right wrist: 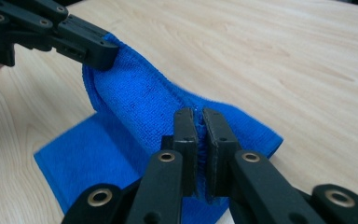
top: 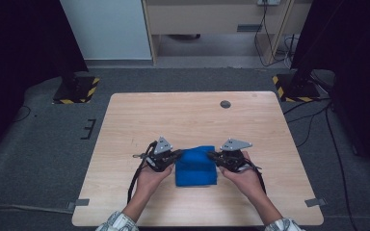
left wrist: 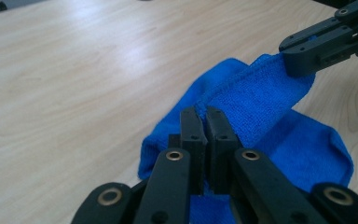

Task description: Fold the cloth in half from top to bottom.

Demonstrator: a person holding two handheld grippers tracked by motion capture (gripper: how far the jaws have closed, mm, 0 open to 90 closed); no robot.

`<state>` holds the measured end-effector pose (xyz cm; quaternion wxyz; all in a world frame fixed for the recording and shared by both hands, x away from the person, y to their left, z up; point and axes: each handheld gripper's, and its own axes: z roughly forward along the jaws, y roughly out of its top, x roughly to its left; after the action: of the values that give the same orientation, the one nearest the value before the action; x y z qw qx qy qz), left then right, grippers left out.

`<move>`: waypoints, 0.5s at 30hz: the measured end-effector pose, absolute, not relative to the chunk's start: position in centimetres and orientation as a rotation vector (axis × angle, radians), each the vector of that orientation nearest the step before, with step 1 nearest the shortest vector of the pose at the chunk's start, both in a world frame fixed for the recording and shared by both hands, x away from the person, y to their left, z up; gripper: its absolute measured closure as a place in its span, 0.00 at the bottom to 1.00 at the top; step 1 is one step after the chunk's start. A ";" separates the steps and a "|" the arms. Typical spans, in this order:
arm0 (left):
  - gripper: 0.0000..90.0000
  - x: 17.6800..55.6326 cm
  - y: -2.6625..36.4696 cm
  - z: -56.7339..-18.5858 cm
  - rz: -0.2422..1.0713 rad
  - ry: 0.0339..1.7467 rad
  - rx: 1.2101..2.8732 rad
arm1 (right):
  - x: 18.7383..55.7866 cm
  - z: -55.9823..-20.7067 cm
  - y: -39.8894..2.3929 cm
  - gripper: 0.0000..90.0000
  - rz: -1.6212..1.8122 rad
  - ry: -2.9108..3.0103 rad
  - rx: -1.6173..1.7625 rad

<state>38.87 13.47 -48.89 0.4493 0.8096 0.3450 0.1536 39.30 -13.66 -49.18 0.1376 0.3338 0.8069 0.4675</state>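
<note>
A blue cloth [top: 195, 166] lies on the wooden table [top: 192, 115] near the front middle, its far edge lifted and folded over toward the person. My left gripper [top: 177, 155] is shut on the cloth's [left wrist: 261, 102] left far corner; in the left gripper view its pads [left wrist: 204, 122] pinch the blue fabric. My right gripper [top: 212, 155] is shut on the right far corner; the right gripper view shows the cloth [right wrist: 140, 102] clamped between its pads [right wrist: 199, 122]. The raised edge hangs stretched between the two grippers, just above the table.
A small dark round disc [top: 225, 104] lies on the table at the back right. Bare wood surrounds the cloth on all sides. Black stands with yellow-striped bases [top: 77, 89] rest on the floor beyond the far corners.
</note>
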 end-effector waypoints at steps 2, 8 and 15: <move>0.96 38.6 13.4 -49.2 0.370 0.855 2.004 | 39.2 -49.4 -13.6 0.94 1.345 2.338 0.960; 0.96 38.3 13.5 -49.5 0.366 0.850 2.003 | 39.0 -49.5 -13.8 0.94 1.339 2.350 0.953; 0.96 38.1 14.3 -49.6 0.350 0.862 1.975 | 38.8 -49.5 -13.3 0.93 1.341 2.366 0.935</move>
<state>38.11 14.26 -49.56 0.4609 0.8028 0.3504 0.1424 38.76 -13.27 -49.51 0.1327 0.3221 0.8154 0.4624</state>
